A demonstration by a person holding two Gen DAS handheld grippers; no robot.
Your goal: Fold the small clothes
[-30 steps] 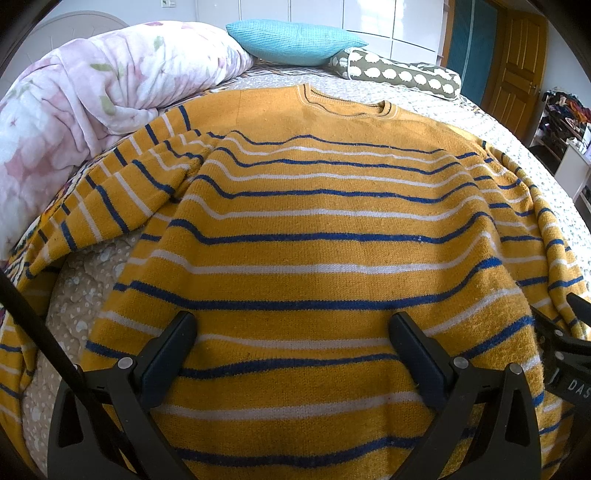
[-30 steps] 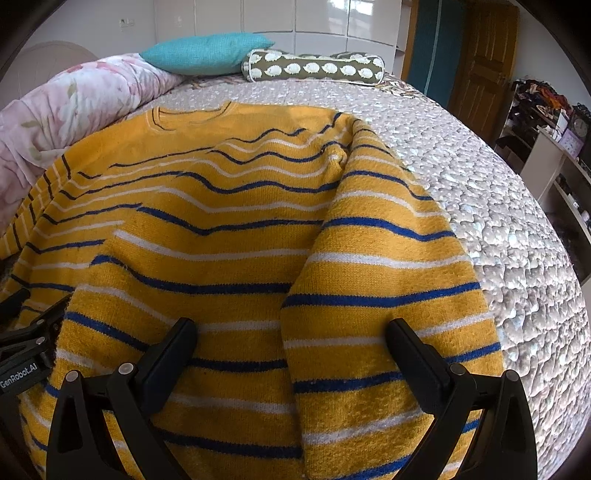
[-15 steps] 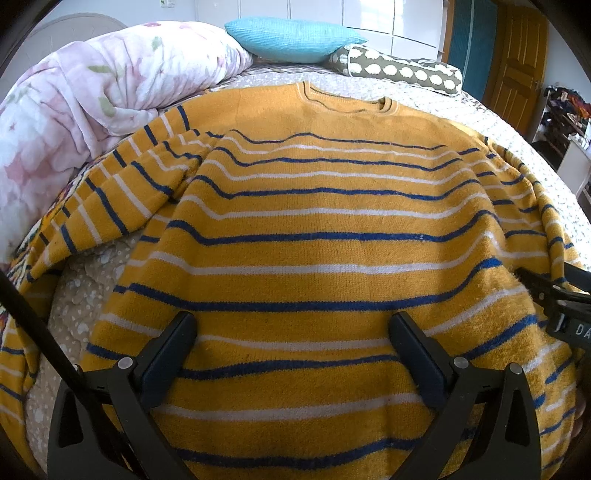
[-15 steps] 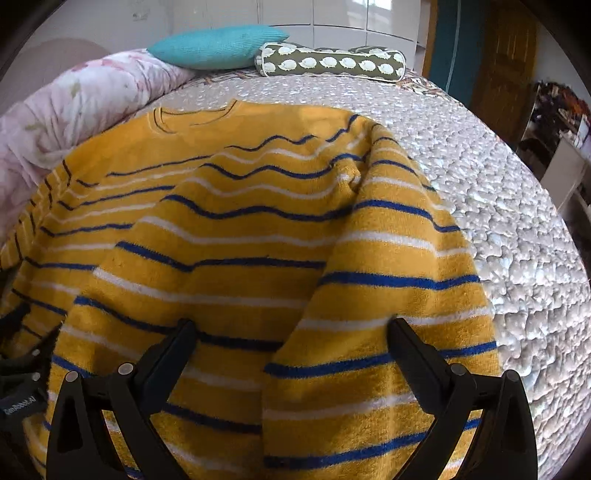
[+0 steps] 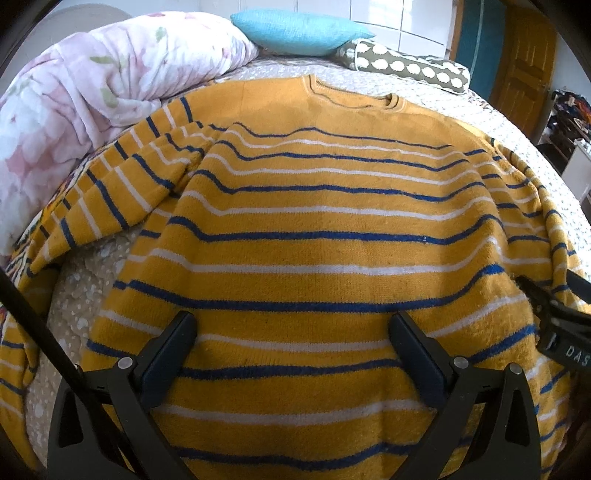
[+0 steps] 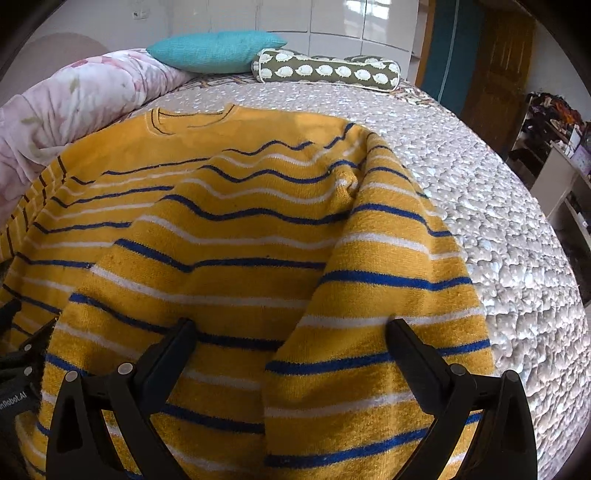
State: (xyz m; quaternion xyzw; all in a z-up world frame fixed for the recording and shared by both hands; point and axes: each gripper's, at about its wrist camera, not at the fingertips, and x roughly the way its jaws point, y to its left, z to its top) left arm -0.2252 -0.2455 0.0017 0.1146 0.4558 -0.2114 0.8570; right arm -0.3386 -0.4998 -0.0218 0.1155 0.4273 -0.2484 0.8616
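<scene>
A mustard-yellow knitted sweater with thin blue and white stripes (image 5: pixel 325 236) lies front-up across a quilted, pale pebble-patterned bedspread (image 6: pixel 491 206), its round collar pointing toward a turquoise cushion (image 5: pixel 299 31) and a floral pink duvet (image 5: pixel 92 107) bunched at the head of the bed. The sleeve on the left-hand side (image 5: pixel 110 195) trails off over the bed's edge, while the right-hand sleeve (image 6: pixel 388 280) is draped inward over the body in a loose ridge. The left gripper (image 5: pixel 293 354) hovers low over the hem region with its black fingers spread wide and nothing between them; the right gripper (image 6: pixel 291 354) is likewise spread, straddling the folded-over sleeve without pinching it. The knit looks thick, fuzzy and limp, so it probably drapes and sags rather than holding a crease, and it should grip the pads well rather than slip. It seems moderately weighty for a small garment. Good places to pinch would be firm edges: the ribbed hem, a cuff, or a shoulder seam, taking both layers together.
</scene>
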